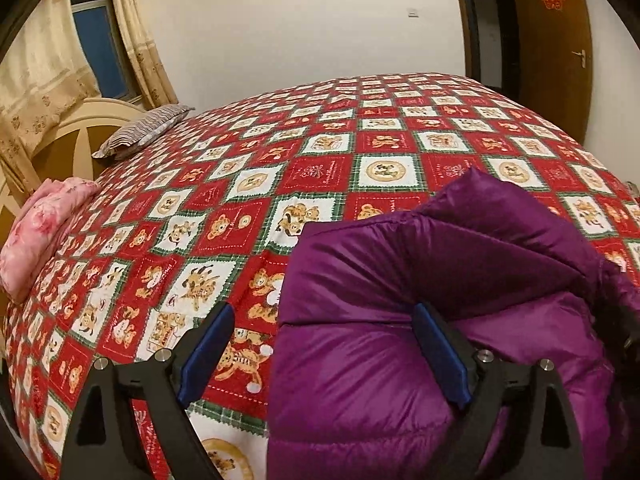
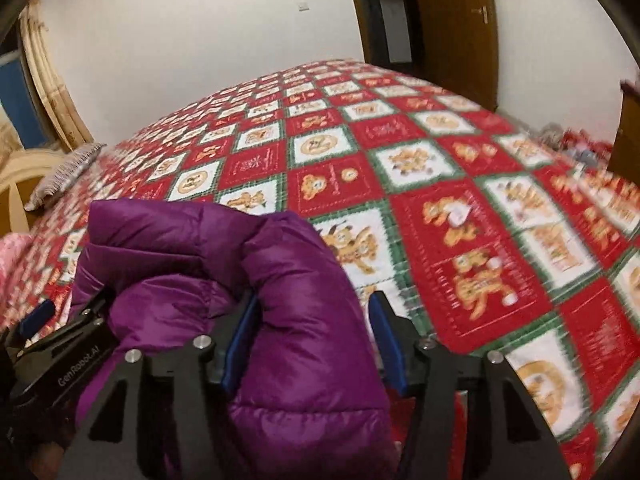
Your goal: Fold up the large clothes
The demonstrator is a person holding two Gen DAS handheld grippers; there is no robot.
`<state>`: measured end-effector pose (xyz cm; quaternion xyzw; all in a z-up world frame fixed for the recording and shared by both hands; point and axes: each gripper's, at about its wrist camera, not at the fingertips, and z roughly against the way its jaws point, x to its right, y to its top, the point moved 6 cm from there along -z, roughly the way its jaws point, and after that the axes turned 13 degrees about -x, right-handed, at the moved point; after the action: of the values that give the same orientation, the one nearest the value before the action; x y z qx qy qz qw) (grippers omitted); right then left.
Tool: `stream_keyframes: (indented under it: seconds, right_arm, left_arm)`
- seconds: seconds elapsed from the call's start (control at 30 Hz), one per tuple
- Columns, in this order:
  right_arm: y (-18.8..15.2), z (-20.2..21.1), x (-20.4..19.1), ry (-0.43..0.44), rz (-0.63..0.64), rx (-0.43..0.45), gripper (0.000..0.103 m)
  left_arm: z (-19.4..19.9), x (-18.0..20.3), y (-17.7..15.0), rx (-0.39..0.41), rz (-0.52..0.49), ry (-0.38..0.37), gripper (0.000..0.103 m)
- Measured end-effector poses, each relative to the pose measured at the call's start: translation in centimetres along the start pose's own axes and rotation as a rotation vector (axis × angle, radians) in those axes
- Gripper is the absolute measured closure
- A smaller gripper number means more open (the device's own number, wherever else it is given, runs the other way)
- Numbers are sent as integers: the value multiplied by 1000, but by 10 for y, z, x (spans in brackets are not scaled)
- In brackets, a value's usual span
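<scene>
**Purple jacket bunched between our two claws on the bed**

From the left, a pink pillow and a striped pillow lie at the headboard end of the red teddy-bear quilt. Our left gripper stands wide, the edge of the purple down jacket filling the gap against its right finger. Farther right, our right gripper is also spread, a puffy fold of the jacket bulging between its blue pads; whether they pinch it, we cannot tell. A wooden door stands behind.
</scene>
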<state>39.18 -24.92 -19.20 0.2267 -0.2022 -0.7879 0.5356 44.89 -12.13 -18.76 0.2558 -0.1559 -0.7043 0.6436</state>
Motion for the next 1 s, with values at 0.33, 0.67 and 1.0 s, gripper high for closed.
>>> stream_keyframes:
  seconds: [0.33,0.67,1.0]
  right_arm:
    - [13,-16,-36,18,180,-25,98]
    - [10,-37,-23,34,150,-22,100]
    - [3,-40,-21,63,134,-41,100]
  left_arm:
    - [-4,-18,2,36,18,37,11]
    - [-18,-13,0,28,21,31,5]
    - [-25,-8,-2,13,14,33,4]
